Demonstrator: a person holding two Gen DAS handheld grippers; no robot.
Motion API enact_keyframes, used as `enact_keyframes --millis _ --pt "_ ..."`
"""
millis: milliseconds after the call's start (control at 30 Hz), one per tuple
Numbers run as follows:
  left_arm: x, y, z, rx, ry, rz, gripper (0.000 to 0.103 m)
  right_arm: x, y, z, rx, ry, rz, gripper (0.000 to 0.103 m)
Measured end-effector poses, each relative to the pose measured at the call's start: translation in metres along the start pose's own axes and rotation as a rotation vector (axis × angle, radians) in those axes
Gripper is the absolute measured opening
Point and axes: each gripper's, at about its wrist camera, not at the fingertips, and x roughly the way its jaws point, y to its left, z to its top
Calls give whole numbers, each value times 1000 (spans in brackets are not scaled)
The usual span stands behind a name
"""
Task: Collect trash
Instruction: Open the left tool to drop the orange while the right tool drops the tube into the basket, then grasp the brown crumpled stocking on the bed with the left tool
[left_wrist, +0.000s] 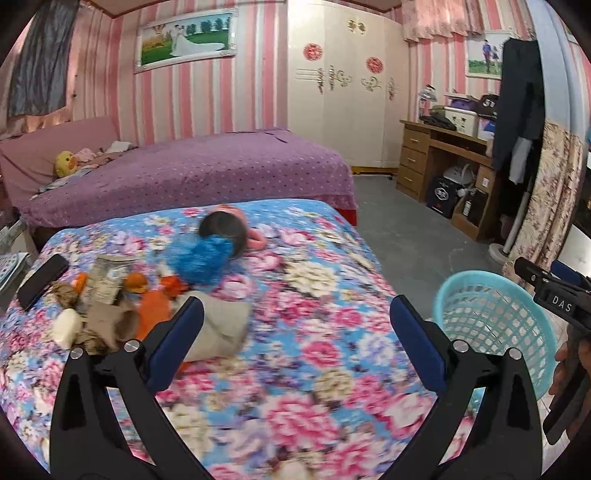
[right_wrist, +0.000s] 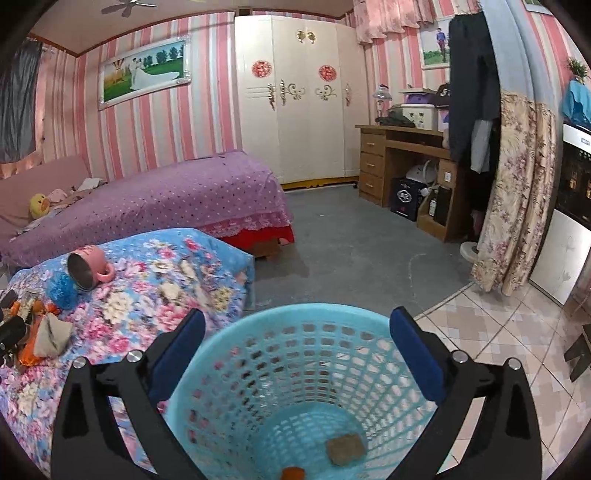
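Both the left gripper (left_wrist: 295, 317) and right gripper (right_wrist: 297, 328) hang spread wide and empty, the right over a round turquoise lattice basket (right_wrist: 236, 354) (two scraps at its bottom), crumpled brown paper trash (left_wrist: 107, 321) beyond on the floral bedspread (left_wrist: 314, 295).

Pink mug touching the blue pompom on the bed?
Touching. In the right wrist view the pink mug lies on its side, its rim pressed against the blue pompom, no gap.

You have one blue basket (right_wrist: 295, 373) holding two scraps, one pink mug (right_wrist: 90, 266), one phone (left_wrist: 42, 281), and two beds.
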Motion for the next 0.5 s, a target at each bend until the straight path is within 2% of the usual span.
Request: enact_keyframes --millis 500 --pt "-13 122 -13 -57 -2 180 97 6 109 -7 -109 10 107 98"
